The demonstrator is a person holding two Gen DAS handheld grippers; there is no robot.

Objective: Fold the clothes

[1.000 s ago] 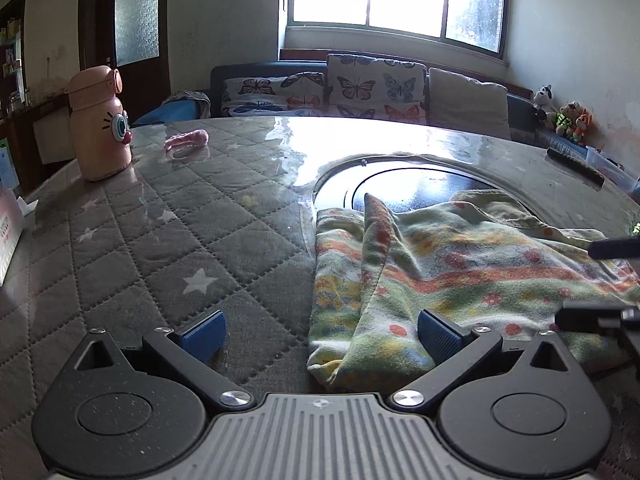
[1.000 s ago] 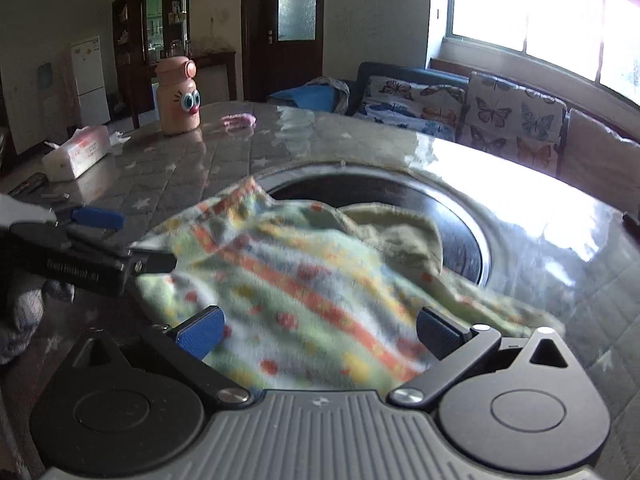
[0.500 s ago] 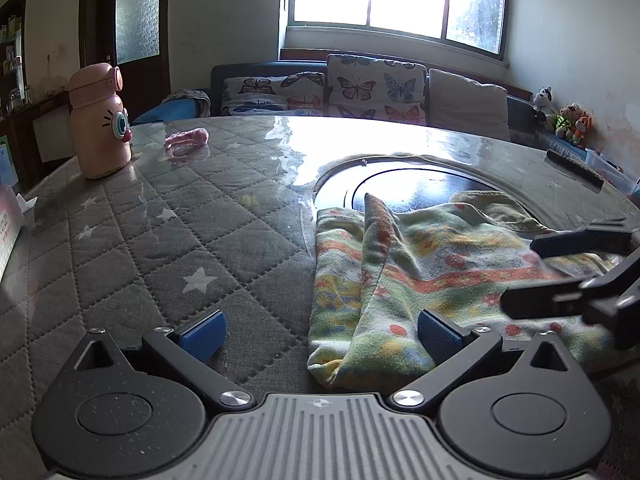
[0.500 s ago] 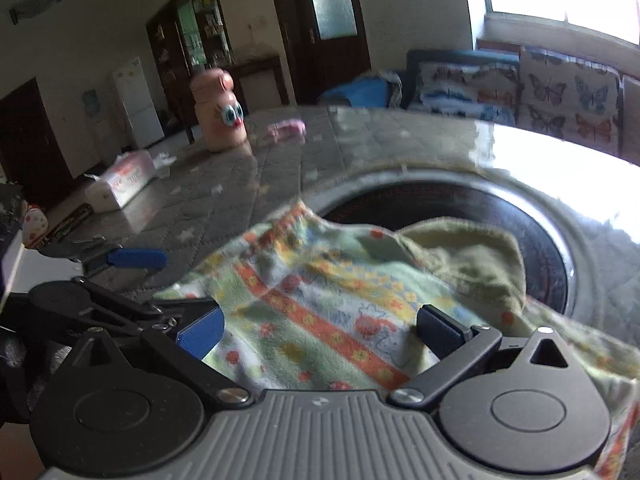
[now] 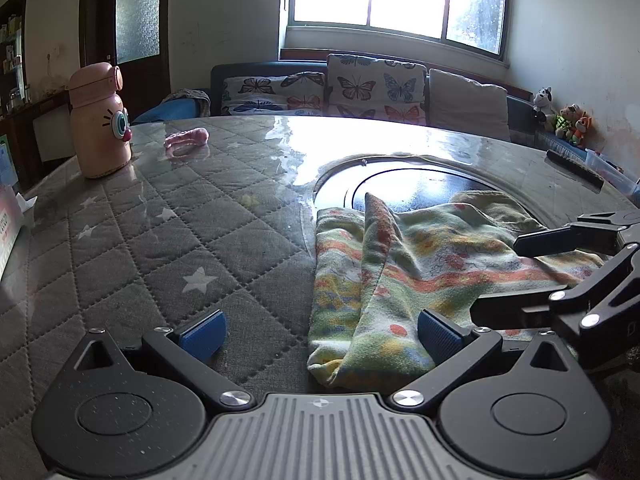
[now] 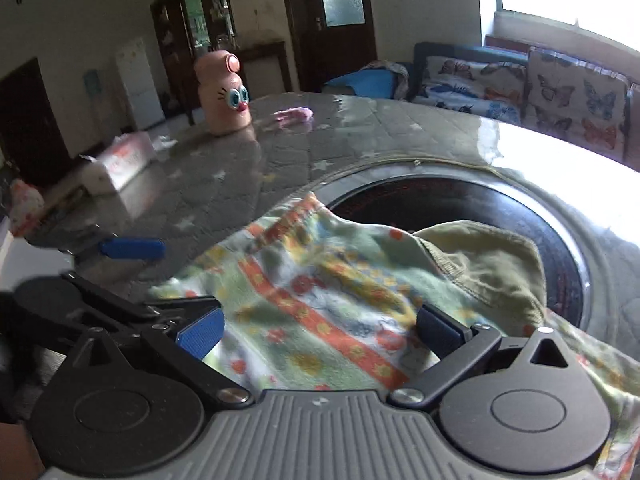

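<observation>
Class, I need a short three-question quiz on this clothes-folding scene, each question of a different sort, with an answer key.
1. True or false: the left gripper is shut on the green patterned fleece garment.
2. Multiple choice: the pink cartoon-faced bottle stands A) on the garment, B) on the grey quilted star-print table cover, C) on the butterfly-print sofa cushions.
3. Fill in: the far part of the garment lies over the table's dark round ______.

Key: 1 false, both the left and the right gripper are open; 2 B; 3 inset.
</observation>
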